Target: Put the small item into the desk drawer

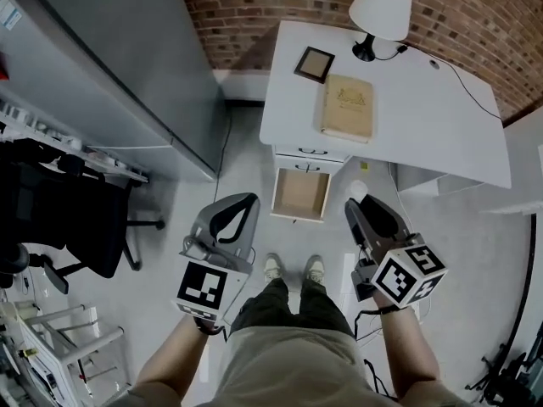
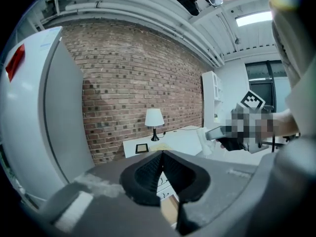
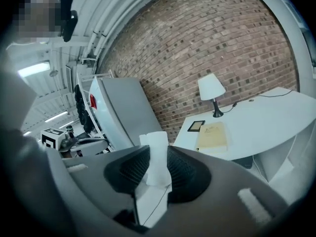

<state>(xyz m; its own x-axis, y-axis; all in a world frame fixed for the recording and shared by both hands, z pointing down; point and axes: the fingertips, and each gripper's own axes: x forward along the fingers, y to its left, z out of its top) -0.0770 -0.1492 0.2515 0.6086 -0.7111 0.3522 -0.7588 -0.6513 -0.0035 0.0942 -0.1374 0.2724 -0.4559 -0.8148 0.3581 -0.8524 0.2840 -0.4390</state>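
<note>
The small white item (image 1: pixel 357 190) sticks up between the pads of my right gripper (image 1: pixel 353 205), which is shut on it. In the right gripper view the item (image 3: pixel 157 157) is a pale, upright block pinched between the dark ribbed pads. The desk drawer (image 1: pixel 299 195) stands pulled open under the white desk (image 1: pixel 407 100), and its wooden inside is bare. It lies just ahead of both grippers, between them. My left gripper (image 1: pixel 248 202) is left of the drawer, its jaws shut with nothing in them (image 2: pixel 161 155).
On the desk stand a white lamp (image 1: pixel 380 7), a tan book (image 1: pixel 347 107) and a small dark frame (image 1: pixel 314 64). A tall grey cabinet (image 1: pixel 110 66) and a black office chair (image 1: pixel 59 219) are at the left. The person's shoes (image 1: pixel 293 270) stand before the drawer.
</note>
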